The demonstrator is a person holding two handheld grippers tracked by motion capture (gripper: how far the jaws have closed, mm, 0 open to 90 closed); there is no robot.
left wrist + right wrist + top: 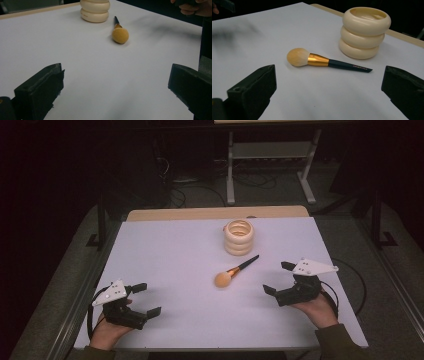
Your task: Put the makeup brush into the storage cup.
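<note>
The brush (322, 61) had soft pale bristles, a shiny gold metal ferrule and a dark glossy handle. The ringed cup (364, 32) looked smooth, perhaps satin plastic. The table (165, 255) was matt white.

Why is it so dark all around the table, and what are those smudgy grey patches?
High view: light falls on the white table, while the room behind stays dark. Left gripper view: soft blurry shadows smear the far right tabletop beyond the brush. Right gripper view: the brush is sharp, with a blurry shadow at upper left.
</note>
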